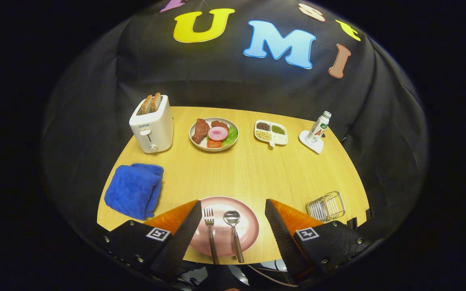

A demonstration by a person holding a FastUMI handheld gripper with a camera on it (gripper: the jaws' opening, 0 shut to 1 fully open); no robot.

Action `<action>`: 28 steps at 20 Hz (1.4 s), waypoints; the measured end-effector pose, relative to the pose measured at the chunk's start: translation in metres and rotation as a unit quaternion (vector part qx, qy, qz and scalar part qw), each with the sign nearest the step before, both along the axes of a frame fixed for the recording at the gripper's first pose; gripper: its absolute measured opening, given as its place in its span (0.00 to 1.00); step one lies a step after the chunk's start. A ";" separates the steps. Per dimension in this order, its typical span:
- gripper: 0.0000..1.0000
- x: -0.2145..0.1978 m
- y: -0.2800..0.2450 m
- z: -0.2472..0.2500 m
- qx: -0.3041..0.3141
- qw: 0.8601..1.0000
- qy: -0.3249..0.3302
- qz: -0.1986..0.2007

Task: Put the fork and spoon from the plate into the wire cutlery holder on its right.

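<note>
My gripper (233, 206) hangs wide open straddling fork (210, 230) and spoon (234, 228) on the plate (249, 220); wire holder (326, 206) at 3 o'clock.

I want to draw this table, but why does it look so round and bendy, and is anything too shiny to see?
In the gripper view, the fisheye lens bows the wooden table into a curve; the spoon bowl glints, yet stays clear beside the fork on the pink plate; the open tongs straddle them; the wire cutlery holder is sharp, though bent by the lens.
</note>
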State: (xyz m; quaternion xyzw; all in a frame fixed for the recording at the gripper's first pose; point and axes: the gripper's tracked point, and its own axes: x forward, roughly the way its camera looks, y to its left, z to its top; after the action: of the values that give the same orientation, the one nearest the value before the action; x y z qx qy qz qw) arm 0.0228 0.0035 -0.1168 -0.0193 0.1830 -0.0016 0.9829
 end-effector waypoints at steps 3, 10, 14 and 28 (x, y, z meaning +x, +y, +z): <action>0.97 0.004 -0.002 -0.011 -0.003 1.000 0.017 0.000; 0.97 0.011 -0.019 -0.071 -0.021 0.990 0.133 -0.031; 0.97 0.014 -0.023 -0.106 -0.027 0.980 0.194 -0.031; 0.91 0.037 -0.024 -0.191 -0.081 0.940 0.332 0.013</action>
State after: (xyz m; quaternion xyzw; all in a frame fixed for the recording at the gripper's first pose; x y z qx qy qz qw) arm 0.0598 -0.0207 -0.3076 -0.1009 0.4980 0.0026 0.8613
